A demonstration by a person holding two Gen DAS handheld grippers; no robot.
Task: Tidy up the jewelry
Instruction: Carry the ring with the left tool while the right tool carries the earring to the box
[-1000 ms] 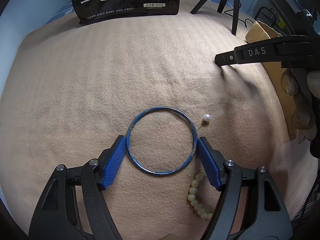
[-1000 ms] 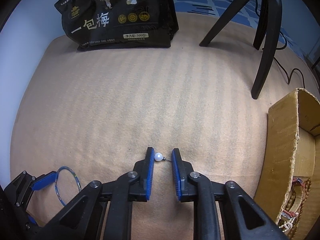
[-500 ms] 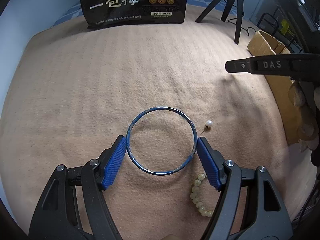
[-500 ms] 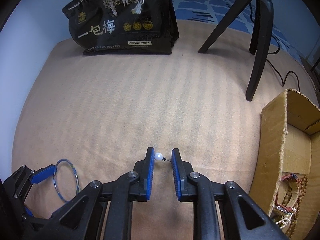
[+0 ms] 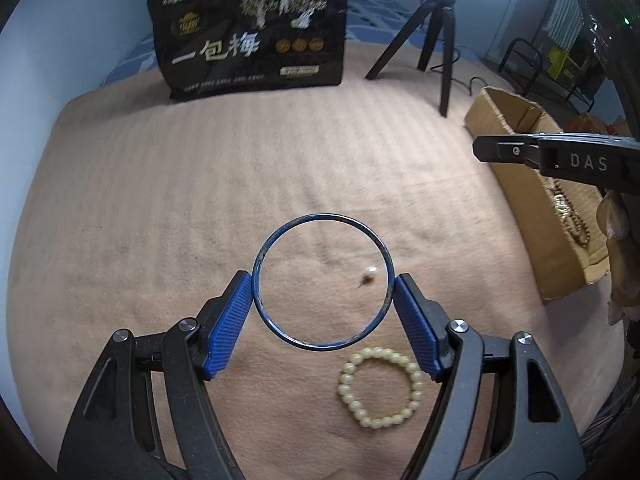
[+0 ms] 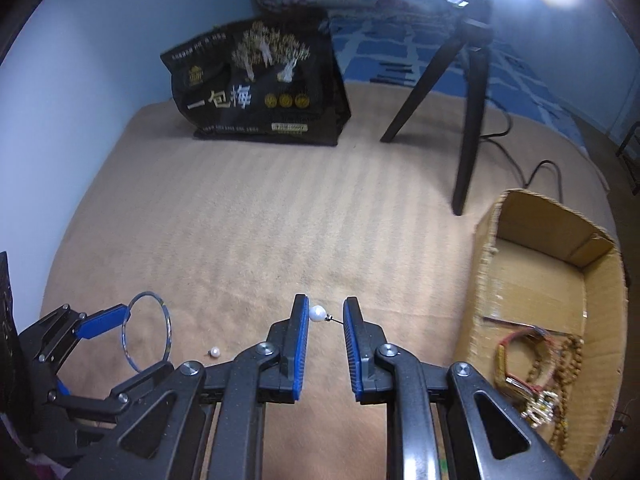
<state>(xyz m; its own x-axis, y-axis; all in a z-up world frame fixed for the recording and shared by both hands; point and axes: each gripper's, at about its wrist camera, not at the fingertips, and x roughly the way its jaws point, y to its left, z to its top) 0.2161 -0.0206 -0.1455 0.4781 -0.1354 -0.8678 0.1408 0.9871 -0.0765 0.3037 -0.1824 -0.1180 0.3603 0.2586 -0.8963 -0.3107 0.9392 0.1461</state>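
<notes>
My left gripper (image 5: 323, 292) is shut on a thin blue bangle (image 5: 322, 220) and holds it above the tan blanket; it also shows in the right wrist view (image 6: 146, 332). A pearl earring (image 5: 370, 271) lies on the blanket under the bangle, also in the right wrist view (image 6: 215, 352). A cream bead bracelet (image 5: 380, 388) lies on the blanket below the bangle. My right gripper (image 6: 325, 316) is shut on a second pearl earring (image 6: 317, 313), held by pearl and post, raised to the left of the cardboard box (image 6: 486, 272). The right gripper's finger (image 5: 560, 158) shows at the right.
The cardboard box (image 5: 532, 200) at the right holds a watch (image 6: 516, 364) and brown bead strands (image 6: 564, 380). A black snack bag (image 5: 256, 36) stands at the back. A black tripod (image 6: 468, 92) with a cable stands at the back right.
Both grippers have risen from the blanket. The left one lifted the bangle clear, so the bead bracelet shows whole. The right one carried its pearl earring up and toward the box.
</notes>
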